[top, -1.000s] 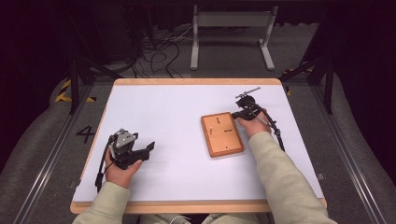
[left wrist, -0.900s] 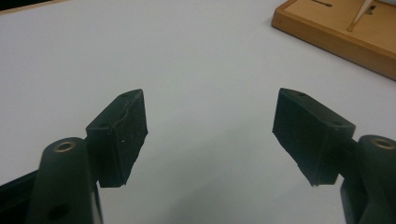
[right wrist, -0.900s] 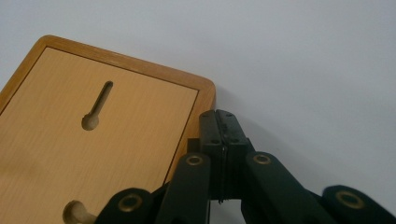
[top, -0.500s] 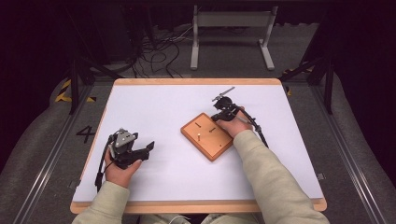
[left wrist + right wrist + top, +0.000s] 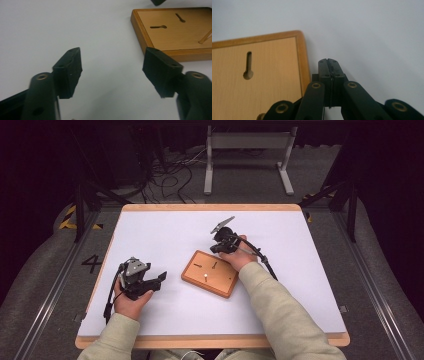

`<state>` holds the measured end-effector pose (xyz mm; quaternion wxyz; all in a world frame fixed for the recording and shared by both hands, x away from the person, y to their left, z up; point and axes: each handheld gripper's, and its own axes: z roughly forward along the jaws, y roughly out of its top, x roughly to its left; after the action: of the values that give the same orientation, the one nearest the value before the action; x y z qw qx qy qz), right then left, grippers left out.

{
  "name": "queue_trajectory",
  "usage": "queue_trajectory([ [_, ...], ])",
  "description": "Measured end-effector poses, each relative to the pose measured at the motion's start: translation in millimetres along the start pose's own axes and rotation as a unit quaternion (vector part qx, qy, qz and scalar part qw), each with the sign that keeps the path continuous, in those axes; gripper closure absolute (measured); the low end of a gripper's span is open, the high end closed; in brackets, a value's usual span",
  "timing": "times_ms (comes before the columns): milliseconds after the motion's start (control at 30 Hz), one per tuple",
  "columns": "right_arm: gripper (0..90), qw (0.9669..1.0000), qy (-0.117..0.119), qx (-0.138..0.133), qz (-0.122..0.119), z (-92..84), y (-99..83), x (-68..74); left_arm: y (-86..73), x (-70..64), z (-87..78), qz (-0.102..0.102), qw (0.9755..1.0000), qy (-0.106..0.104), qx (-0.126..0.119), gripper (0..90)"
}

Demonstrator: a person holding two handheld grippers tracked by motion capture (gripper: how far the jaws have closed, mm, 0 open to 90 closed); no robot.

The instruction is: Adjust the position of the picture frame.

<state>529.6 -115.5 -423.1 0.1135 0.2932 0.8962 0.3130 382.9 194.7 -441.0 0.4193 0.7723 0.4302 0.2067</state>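
The wooden board lay mid-counter, turned at a slant, its long axis running from near-right toward far-left. The right hand-held gripper, jaws pressed together on nothing, sat against the board's far edge and was much the nearer. The left hand-held gripper, whose jaws had just been narrowing yet stood wide and empty, faced the board's left end from just beside it.

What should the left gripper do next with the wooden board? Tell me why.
Probably ease the left gripper toward the wooden board: its jaws have just been closing with nothing between them, apart from the board. The shut right gripper sits at the board's edge.
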Motion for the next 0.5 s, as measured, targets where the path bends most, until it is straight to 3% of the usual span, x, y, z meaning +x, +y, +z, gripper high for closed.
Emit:
queue_trajectory([
  [33, 90.0, 1.0, 0.0, 0.0, 0.0, 0.0, 0.0, 0.0, 0.6, 0.1, 3.0, 0.0, 0.9999, -0.008, 0.007, 38.7],
  [233, 90.0, 0.999, -0.02, -0.02, 0.034, -35.7, -20.8, -9.5, 9.4, -5.8, 23.1, 0.001, 0.9984, -0.046, 0.035, 84.1],
  [300, 90.0, 0.9987, -0.02, -0.024, 0.04, -40.8, -24.7, -10.6, 10.9, -6.6, 26.8, -0.001, 0.9981, -0.049, 0.038, 88.4],
  [500, 90.0, 0.9967, -0.018, -0.051, 0.06, -71.3, -47.9, -11.8, 19.5, -16.0, 50.8, 0.002, 0.9953, -0.061, 0.075, 89.7],
])
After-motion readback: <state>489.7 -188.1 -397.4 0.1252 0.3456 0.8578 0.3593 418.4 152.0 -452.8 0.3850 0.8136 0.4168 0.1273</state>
